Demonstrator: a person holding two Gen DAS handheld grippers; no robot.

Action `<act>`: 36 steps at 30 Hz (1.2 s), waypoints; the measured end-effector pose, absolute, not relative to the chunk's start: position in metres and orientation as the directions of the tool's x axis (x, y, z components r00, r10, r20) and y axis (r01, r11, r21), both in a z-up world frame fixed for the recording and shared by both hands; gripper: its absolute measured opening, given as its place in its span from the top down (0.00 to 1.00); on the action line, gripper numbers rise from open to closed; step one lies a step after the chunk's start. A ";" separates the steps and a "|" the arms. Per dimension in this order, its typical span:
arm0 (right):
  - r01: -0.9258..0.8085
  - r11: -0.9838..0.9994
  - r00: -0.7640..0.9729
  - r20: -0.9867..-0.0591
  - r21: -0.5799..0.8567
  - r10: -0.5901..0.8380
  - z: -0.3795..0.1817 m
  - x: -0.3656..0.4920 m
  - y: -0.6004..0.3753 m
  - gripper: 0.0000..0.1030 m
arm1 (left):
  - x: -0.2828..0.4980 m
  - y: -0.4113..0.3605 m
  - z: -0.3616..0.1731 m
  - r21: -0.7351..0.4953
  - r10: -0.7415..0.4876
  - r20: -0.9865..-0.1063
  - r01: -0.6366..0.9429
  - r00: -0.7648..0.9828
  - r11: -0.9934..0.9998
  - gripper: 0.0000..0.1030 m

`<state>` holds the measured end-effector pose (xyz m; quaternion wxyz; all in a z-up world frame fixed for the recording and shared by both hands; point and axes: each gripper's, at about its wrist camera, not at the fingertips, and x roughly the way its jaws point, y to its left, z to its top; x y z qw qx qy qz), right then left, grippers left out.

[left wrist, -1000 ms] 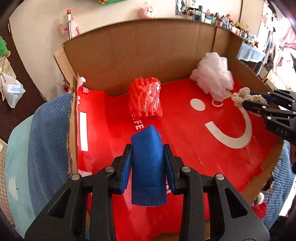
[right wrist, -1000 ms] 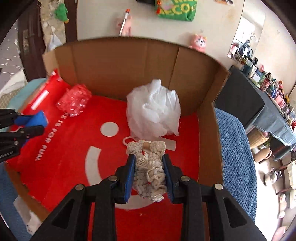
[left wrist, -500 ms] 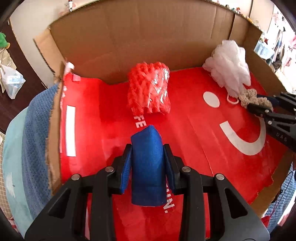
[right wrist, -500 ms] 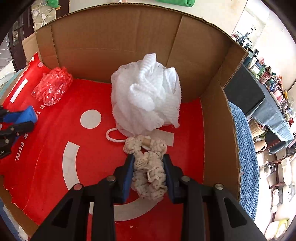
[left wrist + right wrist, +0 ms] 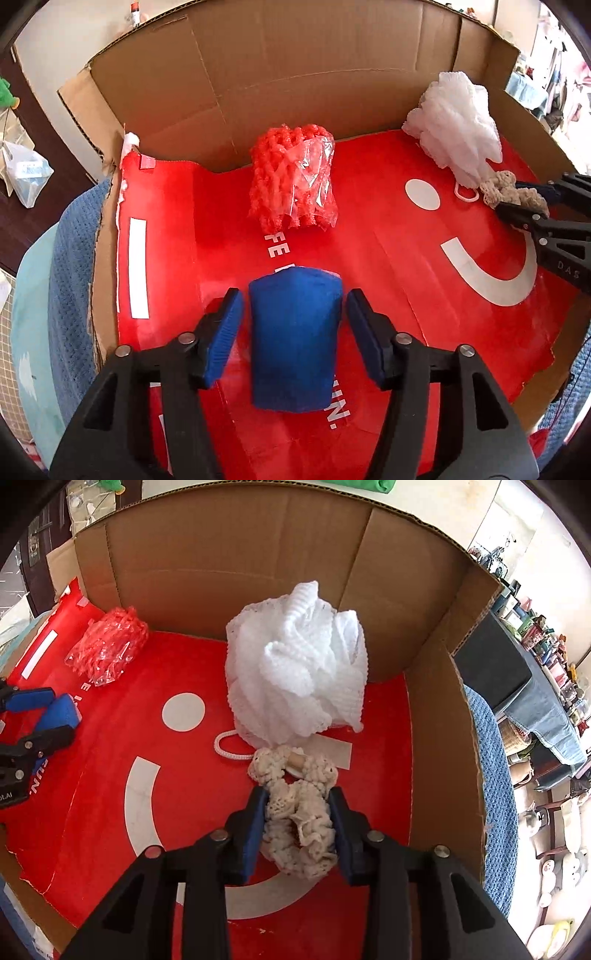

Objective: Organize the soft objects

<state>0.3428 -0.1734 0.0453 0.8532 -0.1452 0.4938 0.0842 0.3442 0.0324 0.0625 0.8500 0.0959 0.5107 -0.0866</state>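
— Blue, that folded cloth [image 5: 294, 339]: where does it sit for you?

— It lies on the red sheet [image 5: 369, 236] lining the cardboard box [image 5: 295, 70], between the pads of your left gripper [image 5: 294, 332]. Your pads stand spread on either side, with a gap showing on each side, so nothing is clamped.

— And your other hand?

— Your right gripper [image 5: 297, 823] pinches the cream crochet piece [image 5: 299, 816] between its closed fingers. Its front end touches the white mesh sponge [image 5: 295, 664], which sits near the back wall. The sponge's cord loop [image 5: 229, 746] lies on the sheet just beside it.

— Anything else in the box?

— Red netting wrapped in clear plastic [image 5: 293, 184] sits by the back wall, well apart from the sponge.
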 end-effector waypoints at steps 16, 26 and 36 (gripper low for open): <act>-0.311 0.938 0.540 -0.841 -0.155 0.040 0.063 0.325 -0.163 0.41 | 0.321 0.012 0.081 0.093 -0.052 -0.845 0.242 0.533 0.966 0.25; -0.260 0.959 0.662 -0.744 -0.115 0.090 0.112 0.292 -0.169 0.25 | 0.286 0.004 0.118 0.081 -0.081 -0.750 0.212 0.656 0.974 0.22; -0.270 0.962 0.796 -0.570 -0.033 0.204 0.176 0.238 -0.184 0.05 | 0.241 0.017 0.159 0.057 -0.111 -0.610 0.183 0.784 0.982 0.12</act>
